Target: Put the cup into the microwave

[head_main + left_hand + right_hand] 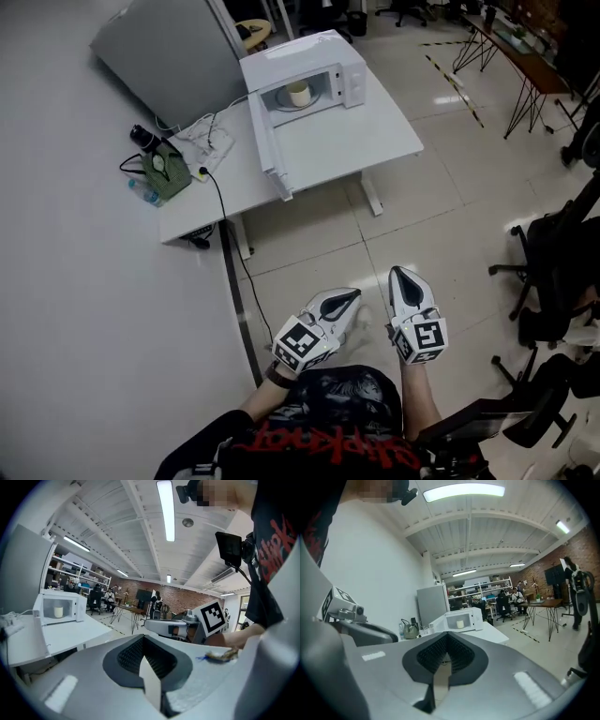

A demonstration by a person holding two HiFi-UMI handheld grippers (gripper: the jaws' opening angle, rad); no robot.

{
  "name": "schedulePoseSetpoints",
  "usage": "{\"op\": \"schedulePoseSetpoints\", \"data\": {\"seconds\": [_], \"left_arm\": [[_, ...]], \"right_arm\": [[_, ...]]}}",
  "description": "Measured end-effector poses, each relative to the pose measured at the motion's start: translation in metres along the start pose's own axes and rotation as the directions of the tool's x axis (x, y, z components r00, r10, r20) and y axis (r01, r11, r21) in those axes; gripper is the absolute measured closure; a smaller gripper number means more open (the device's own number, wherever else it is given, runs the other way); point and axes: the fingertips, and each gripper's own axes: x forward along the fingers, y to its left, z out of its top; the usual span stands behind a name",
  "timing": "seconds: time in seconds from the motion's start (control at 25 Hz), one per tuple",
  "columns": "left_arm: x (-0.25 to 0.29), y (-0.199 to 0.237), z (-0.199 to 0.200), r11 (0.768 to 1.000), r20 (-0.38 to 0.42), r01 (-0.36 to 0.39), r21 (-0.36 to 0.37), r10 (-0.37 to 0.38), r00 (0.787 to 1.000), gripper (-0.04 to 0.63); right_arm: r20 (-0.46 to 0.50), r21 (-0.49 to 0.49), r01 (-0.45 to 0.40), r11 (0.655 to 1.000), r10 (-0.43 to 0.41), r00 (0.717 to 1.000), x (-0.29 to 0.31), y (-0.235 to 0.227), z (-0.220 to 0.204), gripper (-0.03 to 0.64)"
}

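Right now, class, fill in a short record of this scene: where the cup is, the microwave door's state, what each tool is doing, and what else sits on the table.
Cup: the cup stands inside the microwave
Door: the door is swung open
Support: the microwave sits on the white table
Left tool: the left tool has its jaws together, holds nothing, and is away from the table
Right tool: the right tool has its jaws together, holds nothing, and is beside the left one
Other items: a green bag and a black cable at the table's far end
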Motion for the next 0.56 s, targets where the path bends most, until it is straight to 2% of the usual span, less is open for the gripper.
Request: {"op": "schedulePoseSetpoints", "data": {"seconds": [0.2, 0.32, 0.56], "left_arm": [[-0.103, -0.011, -0.035, 0.996, 0.04, -0.048, -0.074, 0.051, 0.998, 0.597], [-0.146, -0.023, -0.063, 0.991, 0.032, -0.043, -0.129, 0.048, 0.998, 0.597], [-0.214, -0.046, -0.078, 0.986, 0.026, -0.05, -0.16, 0.055, 0.998, 0.597]], "right_arm": [[0.029, -0.025, -0.044, 0.999, 0.045, 0.999, -0.021, 0.104, 0.005, 0.617], [0.028, -0.03, -0.063, 0.998, 0.064, 0.998, -0.041, 0.159, -0.002, 0.617], [-0.029, -0.013, -0.104, 0.994, 0.104, 0.994, -0.072, 0.225, -0.018, 0.617]]}}
